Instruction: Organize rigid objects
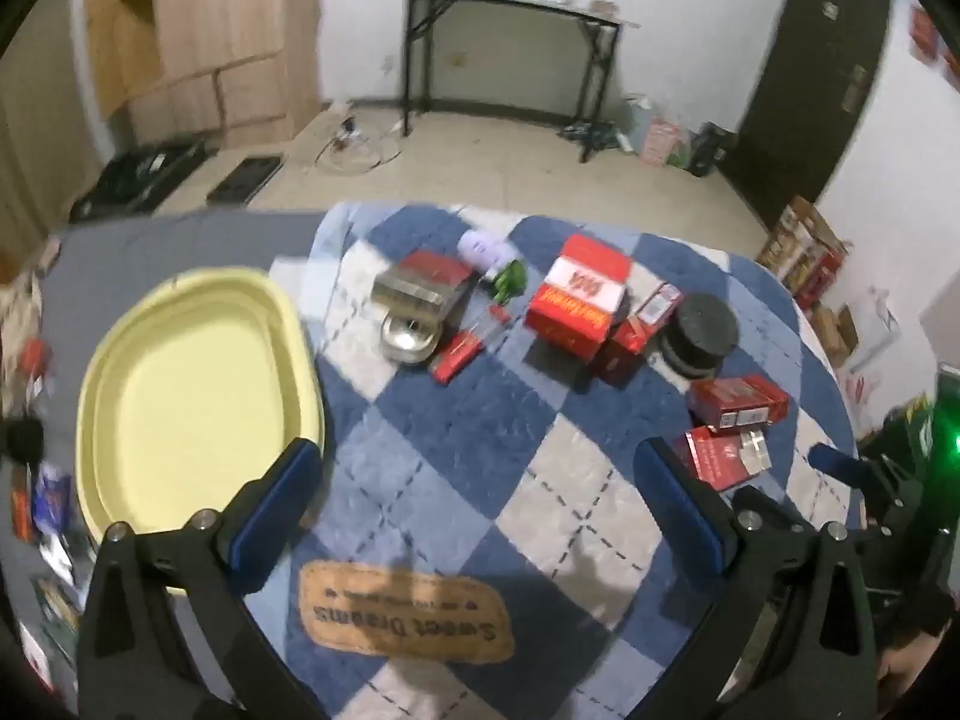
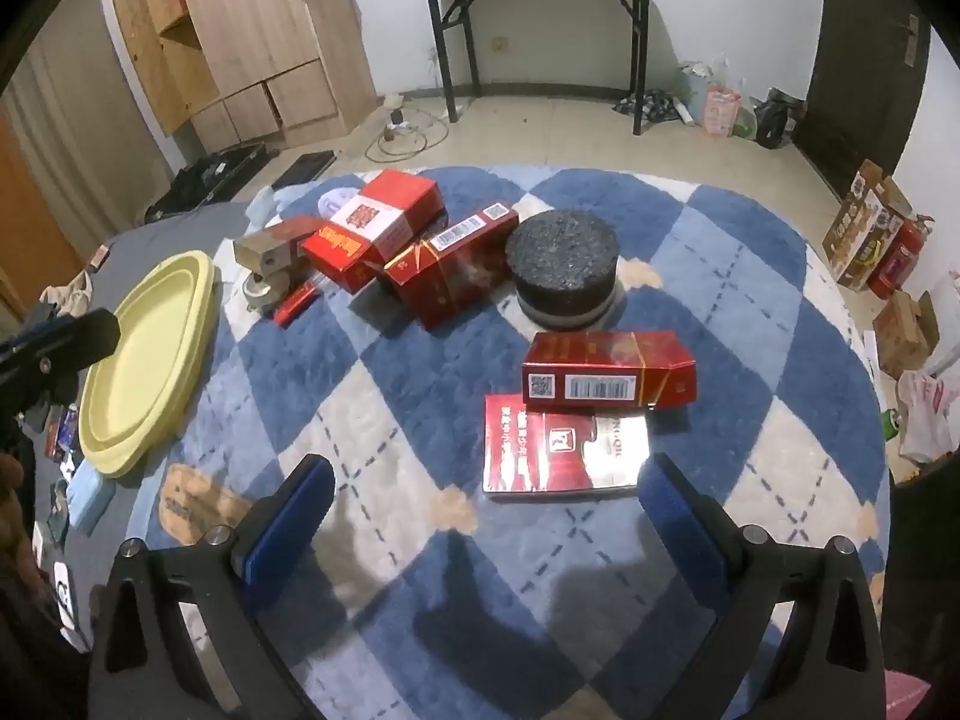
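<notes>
While one yellow tray (image 2: 150, 360) waits, two grippers gape.

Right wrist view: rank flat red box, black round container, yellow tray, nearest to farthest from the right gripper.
1. Flat red box, just ahead of the right gripper, toward its right finger.
2. Black round container, farther ahead, centre.
3. Yellow tray, far left, at the rug's edge.

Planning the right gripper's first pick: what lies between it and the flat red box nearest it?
Only bare rug: the right wrist view shows nothing between the open right gripper and the flat red box.
</notes>
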`<state>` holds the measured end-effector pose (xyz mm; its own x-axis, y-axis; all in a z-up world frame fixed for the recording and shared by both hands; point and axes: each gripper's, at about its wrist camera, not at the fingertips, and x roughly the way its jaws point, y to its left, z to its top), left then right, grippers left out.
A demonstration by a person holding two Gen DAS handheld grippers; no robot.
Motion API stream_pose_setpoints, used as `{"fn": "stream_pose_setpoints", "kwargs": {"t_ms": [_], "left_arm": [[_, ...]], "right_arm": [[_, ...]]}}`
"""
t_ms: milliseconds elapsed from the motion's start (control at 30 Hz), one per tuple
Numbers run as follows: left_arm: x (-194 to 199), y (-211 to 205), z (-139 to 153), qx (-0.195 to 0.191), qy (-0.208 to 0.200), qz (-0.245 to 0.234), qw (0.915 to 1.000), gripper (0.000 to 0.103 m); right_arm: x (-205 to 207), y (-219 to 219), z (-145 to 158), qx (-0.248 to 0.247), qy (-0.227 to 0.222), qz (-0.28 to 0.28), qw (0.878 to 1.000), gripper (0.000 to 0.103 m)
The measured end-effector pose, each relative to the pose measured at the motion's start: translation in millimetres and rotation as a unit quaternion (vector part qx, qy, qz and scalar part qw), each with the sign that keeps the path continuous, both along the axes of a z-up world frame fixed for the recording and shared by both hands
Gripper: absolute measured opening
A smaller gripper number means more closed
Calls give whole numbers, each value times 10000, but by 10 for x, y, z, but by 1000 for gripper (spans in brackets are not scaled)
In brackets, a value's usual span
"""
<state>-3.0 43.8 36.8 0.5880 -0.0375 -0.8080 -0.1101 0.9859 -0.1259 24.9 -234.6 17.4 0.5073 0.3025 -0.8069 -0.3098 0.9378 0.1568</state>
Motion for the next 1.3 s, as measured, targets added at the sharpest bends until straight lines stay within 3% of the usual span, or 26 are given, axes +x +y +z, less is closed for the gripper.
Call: {"fn": "stream_pose_setpoints", "kwargs": {"t_ms": [100,167,267,400,700,1300], "left_arm": [[24,12,-17,-110,47,238,9996,103],[13,7,37,-145,-169,306,9993,103],[-21,-12,71,-189,-444,123,9988,103],[-43,-82,102,-53,-510,-74,9987,103],[19,-106,-59,-344,0,51,9994,103],[4,-99,-102,-475,46,58,9988,103]], "right_arm": [[29,19,-28,-22,32,-5,10000,103],[31,29,-44,-33,28,0,10000,103],[25,28,-57,-32,23,24,10000,103],[27,33,-73,-47,47,25,10000,103],[21,19,-88,-56,72,-9,10000,103],[27,32,-101,-90,111,27,9999,103]]}}
